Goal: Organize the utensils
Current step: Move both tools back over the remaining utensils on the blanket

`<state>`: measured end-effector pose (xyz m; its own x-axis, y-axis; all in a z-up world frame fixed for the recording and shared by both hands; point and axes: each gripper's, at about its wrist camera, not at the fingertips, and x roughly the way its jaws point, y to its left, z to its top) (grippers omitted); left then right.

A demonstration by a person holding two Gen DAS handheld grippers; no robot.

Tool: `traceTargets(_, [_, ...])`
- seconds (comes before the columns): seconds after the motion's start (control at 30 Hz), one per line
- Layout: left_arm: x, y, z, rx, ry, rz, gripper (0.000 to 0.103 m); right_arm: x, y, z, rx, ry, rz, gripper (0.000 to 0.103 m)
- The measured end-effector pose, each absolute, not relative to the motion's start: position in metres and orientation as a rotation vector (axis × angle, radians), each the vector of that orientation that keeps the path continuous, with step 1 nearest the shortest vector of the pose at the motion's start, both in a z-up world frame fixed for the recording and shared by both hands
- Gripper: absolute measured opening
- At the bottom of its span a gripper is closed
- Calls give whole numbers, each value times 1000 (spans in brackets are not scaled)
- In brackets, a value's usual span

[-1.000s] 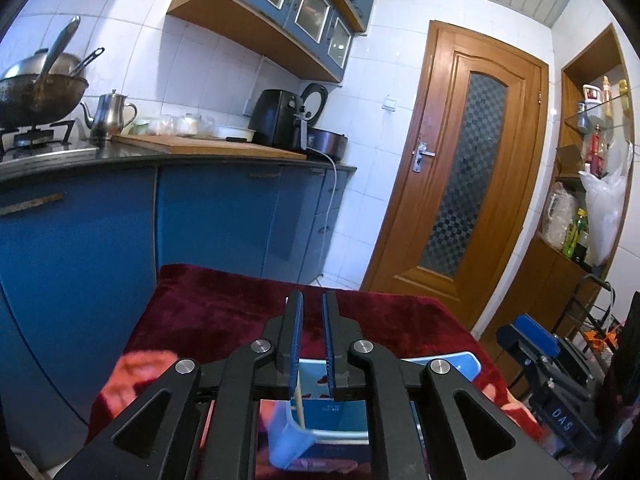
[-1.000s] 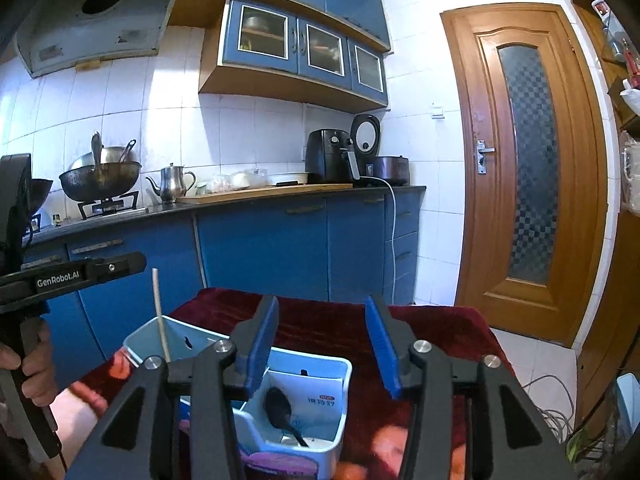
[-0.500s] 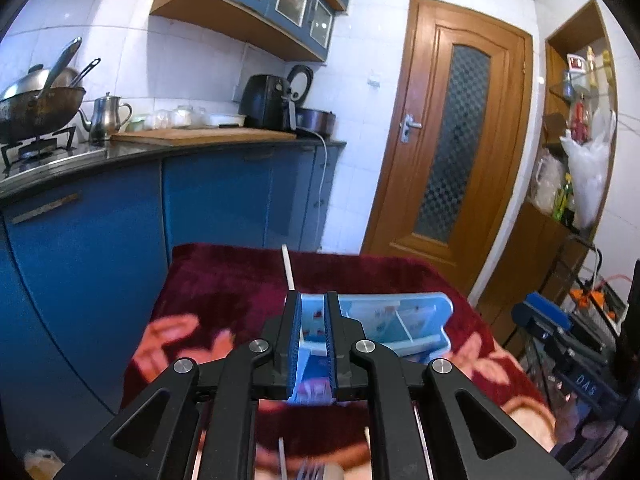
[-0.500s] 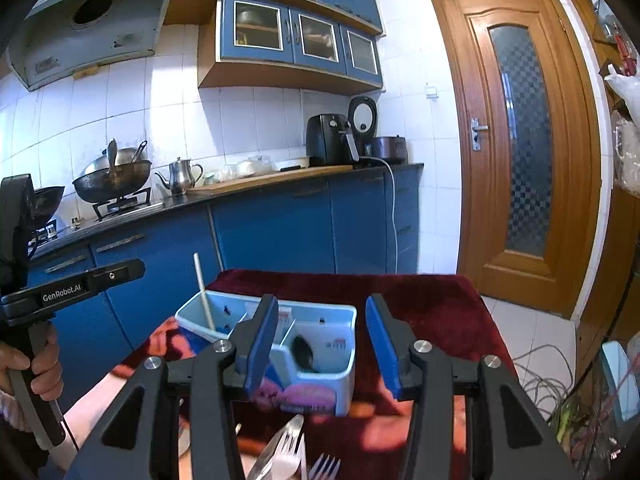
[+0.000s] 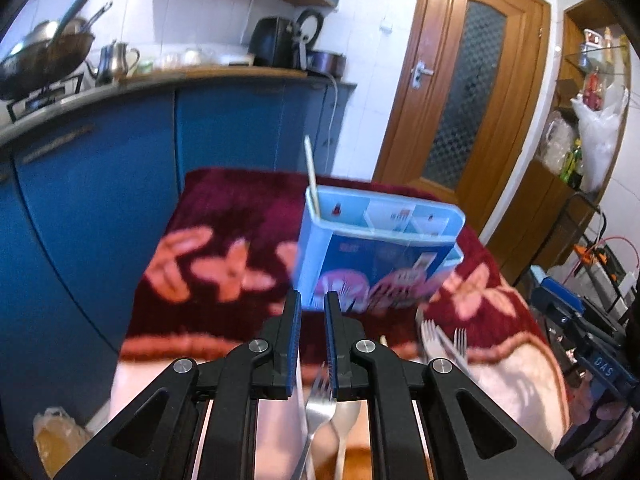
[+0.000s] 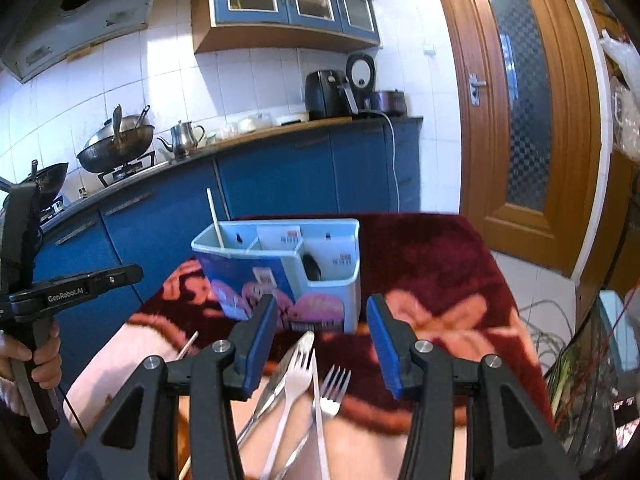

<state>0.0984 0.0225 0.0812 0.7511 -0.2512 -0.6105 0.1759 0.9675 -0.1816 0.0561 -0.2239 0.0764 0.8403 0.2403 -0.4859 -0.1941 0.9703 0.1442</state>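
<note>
A light blue utensil caddy (image 5: 380,256) (image 6: 280,272) stands on the dark red flowered cloth. A pale chopstick (image 5: 311,176) (image 6: 214,216) leans upright in its left compartment, and a dark spoon (image 6: 311,267) sits in the right one. My left gripper (image 5: 312,300) is shut with nothing in it, hovering on the near side of the caddy. Under it lie a fork (image 5: 320,396) and a spoon (image 5: 346,412). My right gripper (image 6: 322,304) is open and empty above a white fork (image 6: 298,364), a knife (image 6: 276,384) and a second fork (image 6: 336,388).
Blue kitchen cabinets (image 6: 280,176) run behind the table, and a wooden door (image 6: 520,120) is at the right. A hand (image 6: 44,356) holds the other gripper's handle at the left edge. A loose chopstick (image 6: 188,346) lies on the cloth. Cables and crates (image 5: 580,320) crowd the floor at the right.
Both grippers have drawn back from over the caddy toward the near edge and tipped downward. The caddy now sits farther ahead, and the loose forks, knife and spoon have come into view.
</note>
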Motion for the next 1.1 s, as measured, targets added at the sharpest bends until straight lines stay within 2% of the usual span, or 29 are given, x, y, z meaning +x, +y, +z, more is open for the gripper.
traceTargets(0.73, [76,3,8,-21,923,-256,11,39,-237,26,165,692,218,54])
traceTargets(1.1, [70,0,-2,28,943,-258,11,44,-226,3,112,797,248,54])
